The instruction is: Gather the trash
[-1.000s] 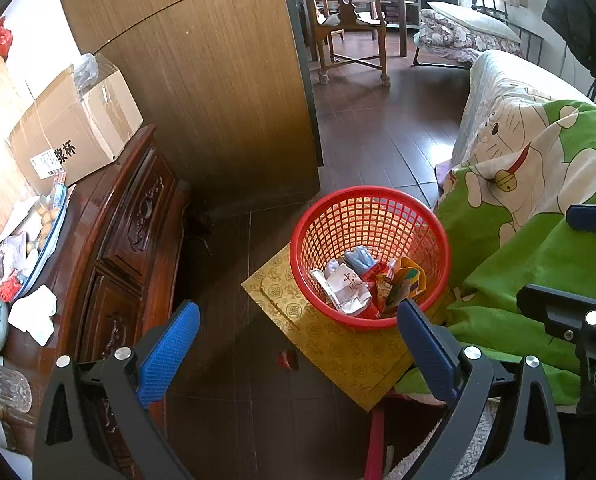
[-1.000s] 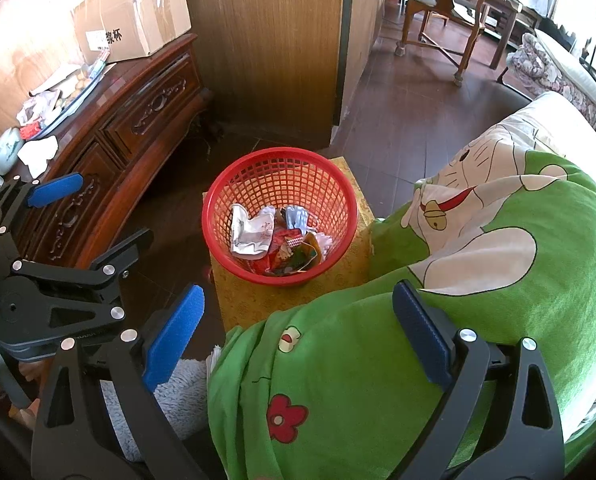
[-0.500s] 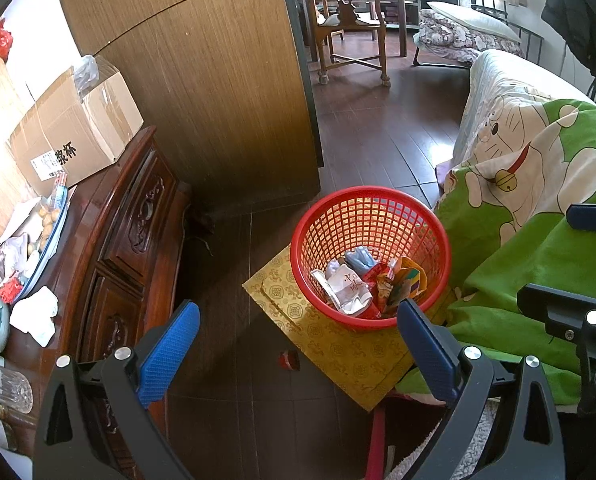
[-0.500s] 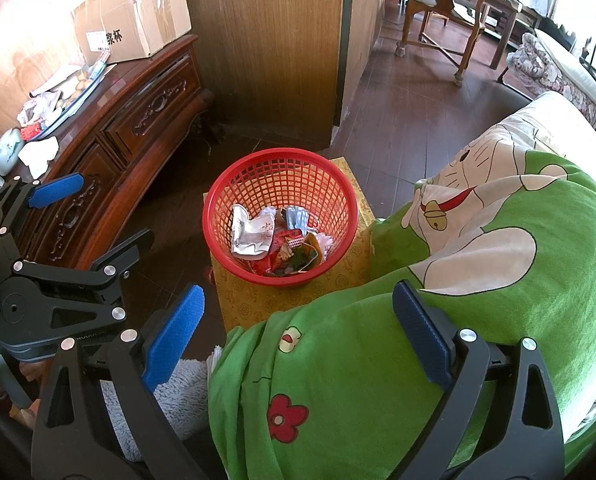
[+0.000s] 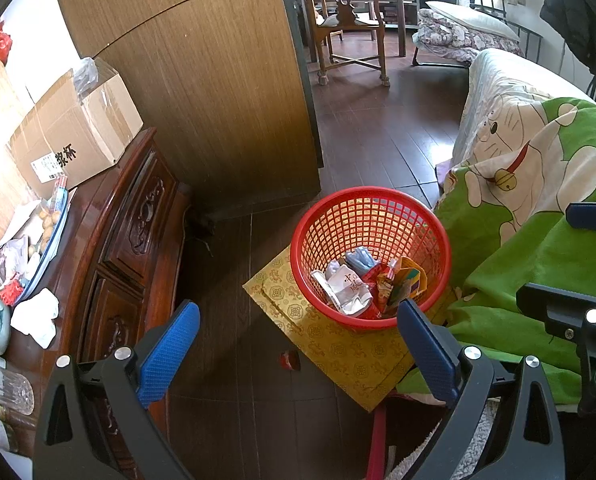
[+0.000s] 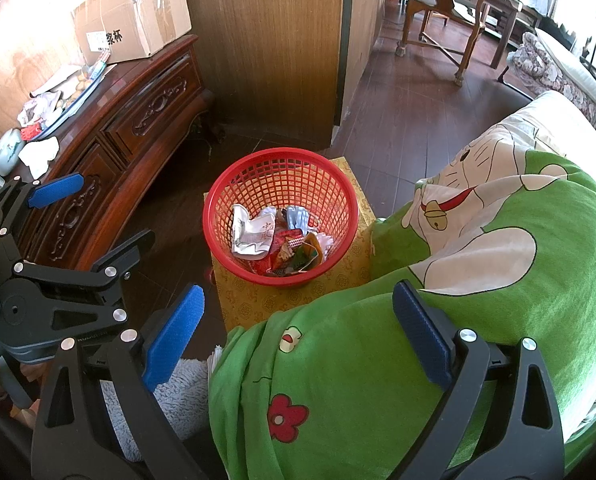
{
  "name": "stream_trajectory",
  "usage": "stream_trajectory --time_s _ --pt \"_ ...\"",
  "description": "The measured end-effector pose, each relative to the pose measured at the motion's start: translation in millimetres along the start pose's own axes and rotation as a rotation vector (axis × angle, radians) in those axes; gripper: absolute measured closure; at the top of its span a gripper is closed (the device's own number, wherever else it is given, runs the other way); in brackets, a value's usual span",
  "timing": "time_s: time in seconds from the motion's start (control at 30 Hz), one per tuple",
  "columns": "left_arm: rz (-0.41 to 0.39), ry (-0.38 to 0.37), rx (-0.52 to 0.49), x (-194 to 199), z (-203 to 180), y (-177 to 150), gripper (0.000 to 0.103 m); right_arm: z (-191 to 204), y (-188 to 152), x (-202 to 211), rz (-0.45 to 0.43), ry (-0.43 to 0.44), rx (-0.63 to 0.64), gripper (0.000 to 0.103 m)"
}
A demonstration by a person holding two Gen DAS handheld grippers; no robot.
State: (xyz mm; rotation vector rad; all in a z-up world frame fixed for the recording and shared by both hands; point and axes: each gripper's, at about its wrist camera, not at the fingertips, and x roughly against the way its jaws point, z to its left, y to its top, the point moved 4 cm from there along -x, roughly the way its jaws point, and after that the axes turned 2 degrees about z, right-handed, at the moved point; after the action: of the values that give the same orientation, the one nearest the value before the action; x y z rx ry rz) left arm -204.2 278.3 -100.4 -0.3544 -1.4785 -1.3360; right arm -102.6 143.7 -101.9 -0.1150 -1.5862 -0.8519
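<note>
A red mesh basket stands on a yellow patterned box. Inside it lie several wrappers: a silver pouch and colourful packets. A small red scrap lies on the floor beside the box. My left gripper is open and empty, held above the floor in front of the basket. My right gripper is open and empty over the green blanket. More crumpled paper rests on the wooden cabinet.
A cardboard box and a tray of clutter sit on the cabinet at left. A wood partition rises behind the basket. The cartoon blanket covers a sofa at right. A wooden chair and bedding stand far back.
</note>
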Motion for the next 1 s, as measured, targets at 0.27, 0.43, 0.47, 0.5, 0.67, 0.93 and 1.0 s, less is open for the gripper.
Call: stream_trajectory --time_s 0.27,0.43,0.47,0.5,0.67,0.93,1.0 --pt "0.0 0.001 0.001 0.4 -1.1 -0.3 0.006 -0.4 -0.2 -0.1 0.0 0.0 0.0 0.011" --pt "-0.001 0.002 -0.001 0.6 -1.5 -0.6 0.006 -0.4 -0.3 0.0 0.0 0.0 0.0 0.011" --pt "-0.001 0.002 -0.001 0.7 -1.7 -0.6 0.006 -0.4 -0.3 0.1 0.0 0.0 0.0 0.011" --pt "-0.002 0.002 -0.001 0.7 -1.8 -0.7 0.006 -0.9 -0.4 0.0 0.0 0.001 0.0 0.011" --pt "-0.003 0.001 -0.002 -0.2 0.1 0.5 0.006 -1.2 -0.5 0.0 0.0 0.001 0.0 0.011" --pt "-0.025 -0.004 -0.016 -0.1 6.5 2.8 0.006 -1.4 -0.7 0.1 -0.001 0.002 0.0 0.011" --pt "-0.032 -0.003 -0.019 1.6 2.9 1.7 0.006 -1.8 -0.8 0.1 -0.001 0.002 0.0 0.011"
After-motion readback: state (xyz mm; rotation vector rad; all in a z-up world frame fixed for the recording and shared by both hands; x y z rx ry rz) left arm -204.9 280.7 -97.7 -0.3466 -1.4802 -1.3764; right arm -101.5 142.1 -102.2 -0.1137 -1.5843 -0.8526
